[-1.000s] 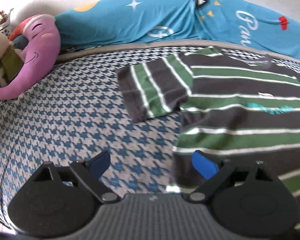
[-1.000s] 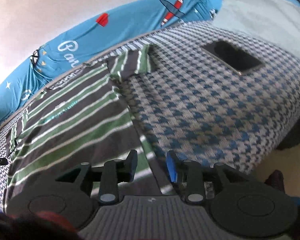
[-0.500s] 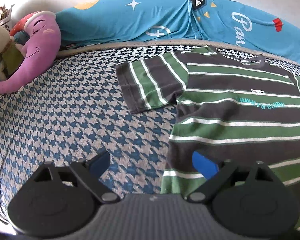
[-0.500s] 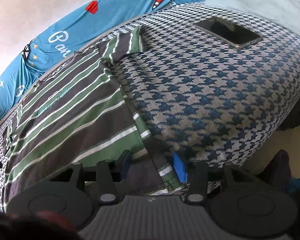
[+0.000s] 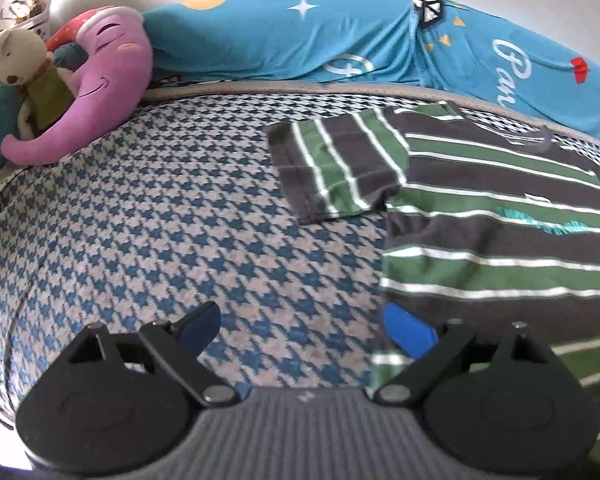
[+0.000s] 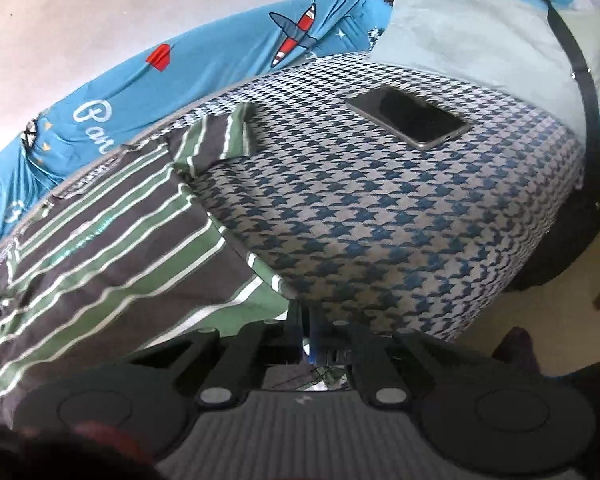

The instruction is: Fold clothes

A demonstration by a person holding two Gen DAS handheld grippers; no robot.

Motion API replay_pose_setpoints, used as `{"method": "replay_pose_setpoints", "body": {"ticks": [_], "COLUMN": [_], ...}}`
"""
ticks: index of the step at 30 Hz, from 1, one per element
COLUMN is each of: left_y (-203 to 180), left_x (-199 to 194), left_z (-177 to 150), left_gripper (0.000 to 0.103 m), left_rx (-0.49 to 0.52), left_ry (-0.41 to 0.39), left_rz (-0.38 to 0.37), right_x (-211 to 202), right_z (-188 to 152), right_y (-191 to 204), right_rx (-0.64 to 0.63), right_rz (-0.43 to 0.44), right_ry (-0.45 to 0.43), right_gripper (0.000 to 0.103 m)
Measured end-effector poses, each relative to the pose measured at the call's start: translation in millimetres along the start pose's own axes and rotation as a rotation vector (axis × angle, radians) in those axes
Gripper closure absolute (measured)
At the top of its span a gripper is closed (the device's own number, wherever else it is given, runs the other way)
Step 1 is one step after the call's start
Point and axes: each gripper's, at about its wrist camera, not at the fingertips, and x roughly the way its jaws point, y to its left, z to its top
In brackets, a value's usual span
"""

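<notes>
A bed with a blue-and-grey houndstooth cover (image 5: 172, 216) fills both views, backed by a pale wall and a long turquoise bolster (image 5: 340, 36) printed with stars, a red paper plane, a striped aeroplane and white cursive lettering that reads "Par" or "Pan" before the fabric curves away. A purple plush elephant (image 5: 104, 80) and a cream plush rabbit (image 5: 18, 56) sit at the head corner. The striped T-shirt (image 5: 500, 208), in dark grey, green and white, lies spread flat on the cover, collar toward the bolster and one short sleeve stretched out sideways. A small white label and a line of teal lettering cross its chest, too blurred to read. A dark phone (image 6: 408, 118) lies face up on the cover, well apart from the shirt, near a pale green pillow (image 6: 480, 28).

The left gripper (image 5: 302, 326) stands wide, straddling the shirt's side edge near the hem without pinching it. The right gripper (image 6: 306, 336) is closed tight on the shirt's bottom corner.
</notes>
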Motion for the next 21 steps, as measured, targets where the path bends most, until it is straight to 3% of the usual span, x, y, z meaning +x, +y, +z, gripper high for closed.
{"method": "replay_pose_setpoints", "body": {"ticks": [3, 7, 10, 15, 21], "left_y": [1.8, -2.2, -5.6, -7.0, -10.3], "left_x": [0.9, 0.0, 0.3, 0.6, 0.3], "left_z": [-0.9, -3.6, -5.2, -5.5, -8.6], "left_gripper": [0.01, 0.01, 0.009, 0.008, 0.007], "left_rx": [0.002, 0.031, 0.049, 0.051, 0.079], "left_ry": [0.006, 0.003, 0.0, 0.002, 0.005], "left_rz": [0.004, 0.008, 0.012, 0.003, -0.009], "right_x": [2.0, -11.2, -18.8, -16.3, -17.8], "right_z": [-0.7, 2.4, 1.4, -10.1, -28.5], "right_y": [-2.8, -1.9, 10.8, 45.2, 84.8], "right_rx": [0.018, 0.028, -0.014, -0.113, -0.237], "right_rz": [-0.008, 0.001, 0.069, 0.258, 0.379], "right_ry": [0.013, -0.064, -0.096, -0.01, 0.046], "right_gripper": [0.095, 0.085, 0.085, 0.084, 0.084]}}
